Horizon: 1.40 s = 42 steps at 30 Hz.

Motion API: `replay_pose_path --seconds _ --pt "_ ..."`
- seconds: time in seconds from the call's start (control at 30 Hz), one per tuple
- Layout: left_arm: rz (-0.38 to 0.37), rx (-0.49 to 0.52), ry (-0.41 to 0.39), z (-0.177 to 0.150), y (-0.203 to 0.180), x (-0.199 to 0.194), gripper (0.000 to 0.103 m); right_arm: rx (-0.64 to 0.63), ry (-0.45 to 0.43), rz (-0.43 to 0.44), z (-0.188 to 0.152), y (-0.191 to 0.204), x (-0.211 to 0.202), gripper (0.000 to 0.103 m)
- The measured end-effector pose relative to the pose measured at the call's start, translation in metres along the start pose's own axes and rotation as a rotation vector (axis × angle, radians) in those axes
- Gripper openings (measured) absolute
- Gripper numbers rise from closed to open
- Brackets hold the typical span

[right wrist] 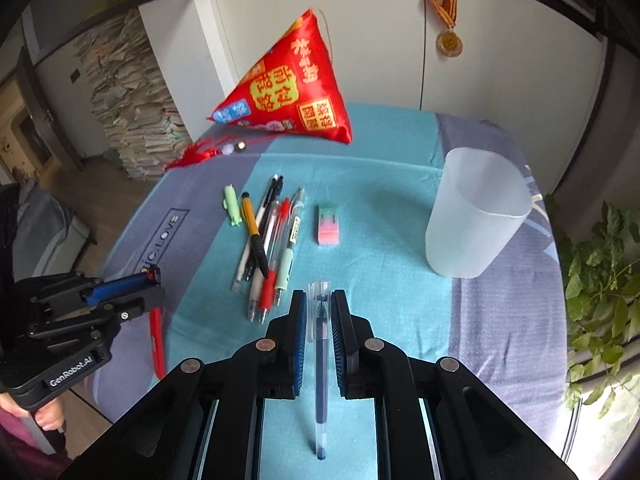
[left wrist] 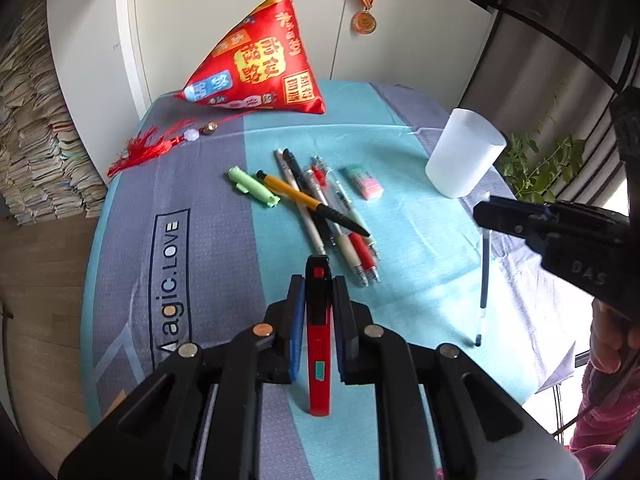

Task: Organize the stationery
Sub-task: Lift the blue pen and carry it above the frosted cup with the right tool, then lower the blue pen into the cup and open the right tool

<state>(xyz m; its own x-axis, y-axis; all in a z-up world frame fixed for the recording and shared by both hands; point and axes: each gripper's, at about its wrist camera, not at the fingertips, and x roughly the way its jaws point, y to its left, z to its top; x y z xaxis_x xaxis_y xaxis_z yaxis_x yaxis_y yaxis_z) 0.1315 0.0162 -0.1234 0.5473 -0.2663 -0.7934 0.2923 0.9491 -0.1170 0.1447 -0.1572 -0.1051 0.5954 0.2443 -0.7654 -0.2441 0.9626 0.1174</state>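
Red flat plastic utility knife [left wrist: 318, 336] clamped in our left gripper [left wrist: 318, 280]; slim clear blue-ink pen [right wrist: 320, 360] pinched in right gripper [right wrist: 319, 294]. Frosted plastic cup [right wrist: 476, 212] ahead-right: we keep both upright, lower in singly.

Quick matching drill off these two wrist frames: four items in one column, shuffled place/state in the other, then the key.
Items
1. red utility knife
2. blue gel pen
3. frosted cup
4. pink-green eraser

States
A. lies flat between the pen pile and the cup
B. clamped in the left gripper
C. stands upright, empty
D. clamped in the right gripper

Pairs: 1-B, 2-D, 3-C, 4-A
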Motion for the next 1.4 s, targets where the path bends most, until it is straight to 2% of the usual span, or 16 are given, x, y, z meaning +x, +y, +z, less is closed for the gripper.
replay_pose_path --seconds 0.47,0.73,0.97,1.3,1.4 --pt "0.002 0.056 -0.088 0.019 -0.029 -0.031 0.012 0.085 -0.261 -0.02 0.015 -0.02 -0.084 0.013" --pt "0.012 0.088 -0.15 0.035 -0.044 -0.046 0.012 0.158 -0.396 -0.071 0.039 -0.049 -0.105 0.013" --pt "0.013 0.105 -0.161 0.04 -0.055 -0.048 0.012 0.164 -0.514 -0.125 0.07 -0.066 -0.114 0.013" --pt "0.031 0.093 -0.152 0.045 -0.056 -0.045 0.012 0.136 -0.551 -0.22 0.095 -0.082 -0.085 0.013" --pt "0.036 0.088 -0.148 0.048 -0.057 -0.042 0.012 0.151 -0.532 -0.202 0.096 -0.091 -0.074 0.013"
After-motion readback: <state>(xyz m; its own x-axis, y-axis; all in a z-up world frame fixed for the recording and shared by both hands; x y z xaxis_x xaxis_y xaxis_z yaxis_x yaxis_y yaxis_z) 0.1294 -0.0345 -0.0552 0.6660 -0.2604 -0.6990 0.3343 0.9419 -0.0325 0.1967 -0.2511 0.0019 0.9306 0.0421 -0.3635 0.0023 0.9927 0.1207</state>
